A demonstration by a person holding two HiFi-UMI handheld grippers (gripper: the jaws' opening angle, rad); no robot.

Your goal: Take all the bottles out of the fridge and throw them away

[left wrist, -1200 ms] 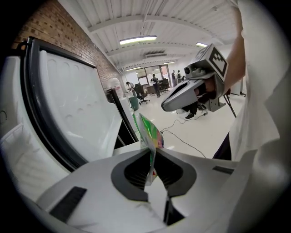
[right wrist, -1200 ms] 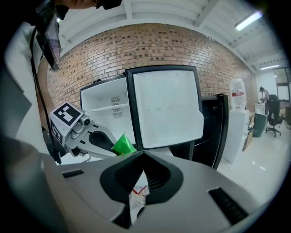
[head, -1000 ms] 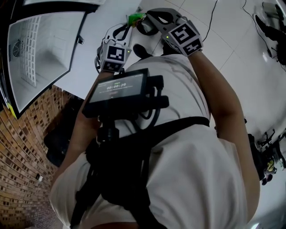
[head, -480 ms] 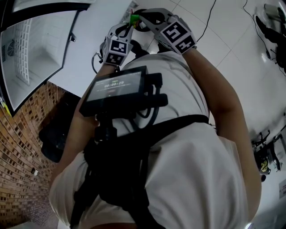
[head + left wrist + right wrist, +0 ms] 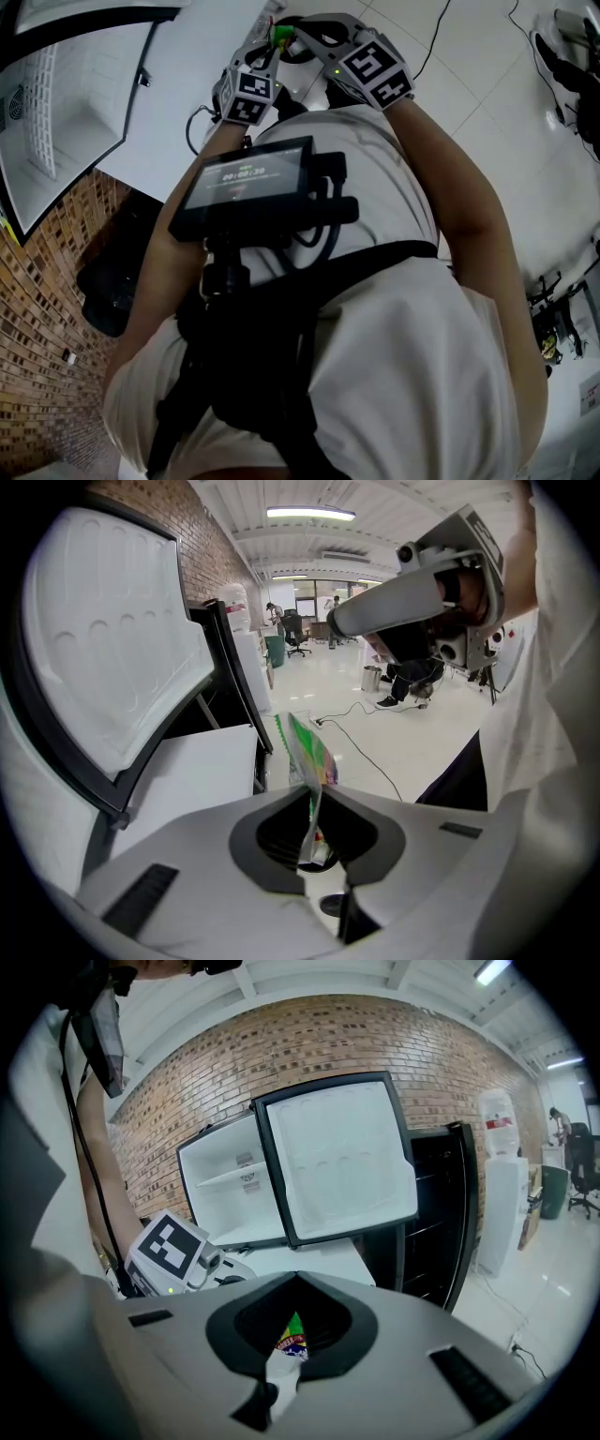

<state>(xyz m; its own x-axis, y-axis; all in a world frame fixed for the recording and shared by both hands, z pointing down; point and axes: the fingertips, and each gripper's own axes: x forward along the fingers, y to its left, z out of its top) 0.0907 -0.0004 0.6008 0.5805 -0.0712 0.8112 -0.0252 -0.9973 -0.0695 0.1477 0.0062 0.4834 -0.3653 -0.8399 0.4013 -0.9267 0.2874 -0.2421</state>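
Jaws of left gripper (image 5: 314,789), right gripper (image 5: 296,1276) pinch packet (image 5: 309,750).

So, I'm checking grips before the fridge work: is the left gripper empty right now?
No, the left gripper has its jaws pinched on a thin green packet that sticks out past them.

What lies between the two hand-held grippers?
A green packet, pinched by the left hand-held gripper and the right hand-held gripper; the head view shows it.
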